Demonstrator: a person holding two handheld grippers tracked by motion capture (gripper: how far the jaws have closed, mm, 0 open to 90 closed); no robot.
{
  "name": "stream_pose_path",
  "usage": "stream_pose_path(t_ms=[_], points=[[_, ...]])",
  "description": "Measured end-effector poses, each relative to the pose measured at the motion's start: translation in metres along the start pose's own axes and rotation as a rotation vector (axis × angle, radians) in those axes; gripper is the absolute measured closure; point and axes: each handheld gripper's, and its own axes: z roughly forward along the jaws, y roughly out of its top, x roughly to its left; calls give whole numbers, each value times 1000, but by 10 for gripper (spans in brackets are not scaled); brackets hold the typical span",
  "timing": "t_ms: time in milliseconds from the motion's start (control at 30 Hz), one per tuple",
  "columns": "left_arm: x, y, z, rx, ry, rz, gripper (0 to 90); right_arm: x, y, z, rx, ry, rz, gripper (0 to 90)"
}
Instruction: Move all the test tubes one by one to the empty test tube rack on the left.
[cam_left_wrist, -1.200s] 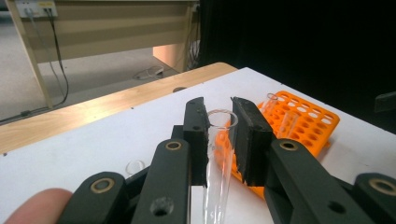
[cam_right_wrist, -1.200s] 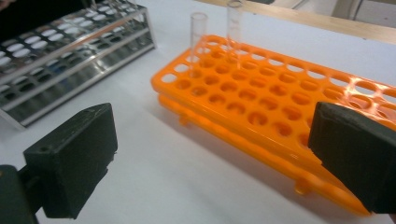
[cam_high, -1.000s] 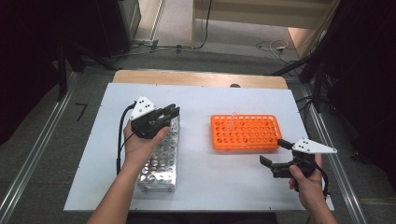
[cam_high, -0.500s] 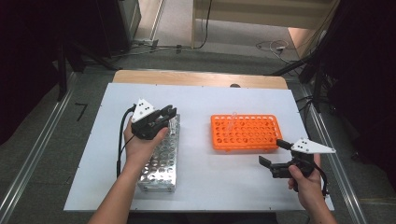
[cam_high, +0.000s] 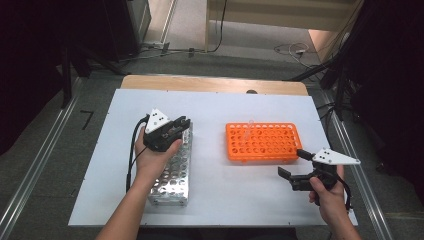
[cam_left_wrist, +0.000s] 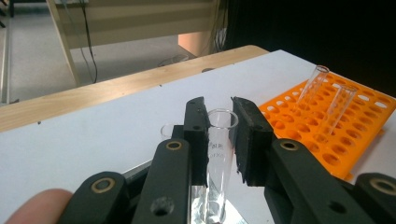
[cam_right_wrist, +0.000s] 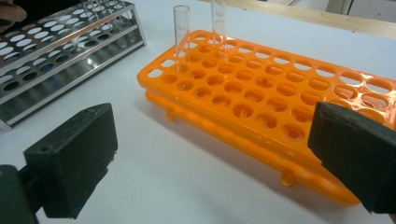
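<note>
Fingers of my left gripper stand narrowly parted around a clear glass tube, close on both sides, though I cannot tell whether they press it; the tube stands upright in the far end of the metal rack at the table's left; my right gripper gapes wide and empty, near-right of the orange rack, where two tubes stand at its far edge.

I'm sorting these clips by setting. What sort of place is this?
Probably a lab-style workbench set up for recording: a white table carries an orange tube rack and a metal rack, the left gripper closes around a glass test tube, and cables run across the floor behind.
</note>
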Motion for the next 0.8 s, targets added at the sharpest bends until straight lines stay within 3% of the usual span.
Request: stream_pose_path(t_ms=[800], points=[[-3,-7,8,168,12,-18,756,2,0,3,7,0,-5,1]])
